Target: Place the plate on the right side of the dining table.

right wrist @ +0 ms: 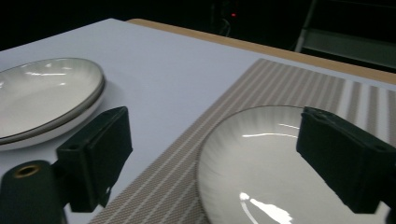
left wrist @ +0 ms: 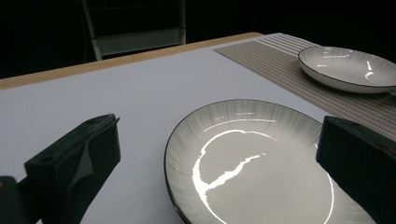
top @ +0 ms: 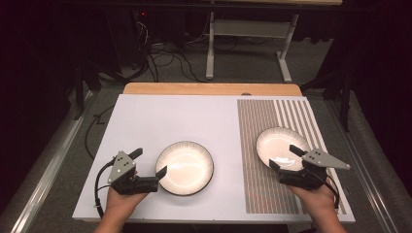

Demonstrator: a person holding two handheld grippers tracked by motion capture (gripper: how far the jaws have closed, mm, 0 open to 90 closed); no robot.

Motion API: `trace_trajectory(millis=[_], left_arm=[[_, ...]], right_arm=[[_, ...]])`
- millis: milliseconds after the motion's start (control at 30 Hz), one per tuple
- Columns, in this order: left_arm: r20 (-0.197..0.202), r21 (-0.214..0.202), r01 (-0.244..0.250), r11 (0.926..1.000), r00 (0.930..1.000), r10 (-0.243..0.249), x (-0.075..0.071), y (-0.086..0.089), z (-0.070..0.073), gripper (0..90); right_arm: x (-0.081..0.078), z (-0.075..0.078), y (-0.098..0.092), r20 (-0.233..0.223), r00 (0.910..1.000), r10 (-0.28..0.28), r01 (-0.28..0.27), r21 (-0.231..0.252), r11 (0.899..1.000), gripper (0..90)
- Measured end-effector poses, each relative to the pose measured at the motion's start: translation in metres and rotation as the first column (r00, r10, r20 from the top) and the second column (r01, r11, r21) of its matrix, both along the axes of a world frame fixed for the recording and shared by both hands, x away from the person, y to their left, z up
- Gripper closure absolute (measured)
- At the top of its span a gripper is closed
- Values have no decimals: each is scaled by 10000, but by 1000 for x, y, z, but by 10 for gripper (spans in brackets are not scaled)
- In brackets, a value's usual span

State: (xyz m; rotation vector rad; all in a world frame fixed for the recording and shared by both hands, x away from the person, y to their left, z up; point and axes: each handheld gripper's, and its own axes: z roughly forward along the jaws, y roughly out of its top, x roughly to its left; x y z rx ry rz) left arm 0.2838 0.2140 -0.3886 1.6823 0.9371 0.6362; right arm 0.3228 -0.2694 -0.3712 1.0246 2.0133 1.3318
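Both grippers' jaws apart, gripping nothing: left gripper (top: 149,162) straddles the plate (top: 184,168) rim for pickup, right gripper (top: 285,157) beside the placemat (top: 262,145) plate (top: 281,145).

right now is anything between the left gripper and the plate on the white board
Nothing visible. The left gripper sits at the near-left rim of the plate, jaws open, with bare white board beside it. One jaw already reaches over the rim. The other plate lies well off on the striped mat.

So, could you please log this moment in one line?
left tool: open, beside plate | right tool: open over mat plate | nothing held
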Motion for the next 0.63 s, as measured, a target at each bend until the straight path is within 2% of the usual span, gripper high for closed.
trace_trajectory(millis=[133,300,433,633], left_arm=[[45,-16,78,10000,10000,-78,-1,-4,0,2],[115,-33,119,9999,9999,-118,-2,-5,0,0],[51,-102,106,9999,9999,-105,-1,-4,-1,0],[10,-267,53,9996,10000,-53,-1,-3,-1,0]], right_arm=[[-11,0,17,100,9988,478,-478,6,9989,8],[-21,1,28,418,9955,850,-855,103,9963,4],[-23,0,29,512,9948,876,-878,29,9961,5],[-22,0,26,388,9962,780,-787,166,9968,4]])
